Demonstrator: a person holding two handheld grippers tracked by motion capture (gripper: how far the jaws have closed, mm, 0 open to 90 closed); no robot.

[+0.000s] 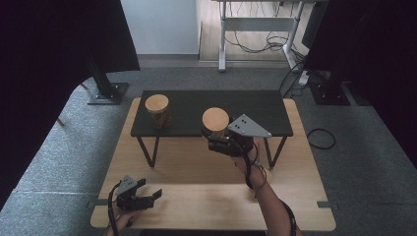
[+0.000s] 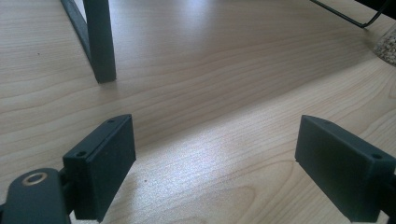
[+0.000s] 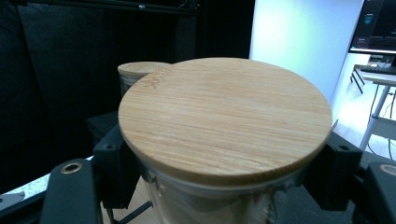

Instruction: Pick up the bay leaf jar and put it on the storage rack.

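A glass jar with a round bamboo lid is at the front edge of the low black shelf. My right gripper is shut on the glass body just under the lid, one pad on each side. Whether the jar rests on the shelf I cannot tell. A second lidded jar stands on the shelf's left part. My left gripper lies low over the wooden table near its front left corner, open with nothing between its pads.
The shelf stands on thin black legs on the wooden table. A tan grainy object sits on the table, partly hidden by the right wrist. Dark curtains flank the table, and a desk frame stands behind.
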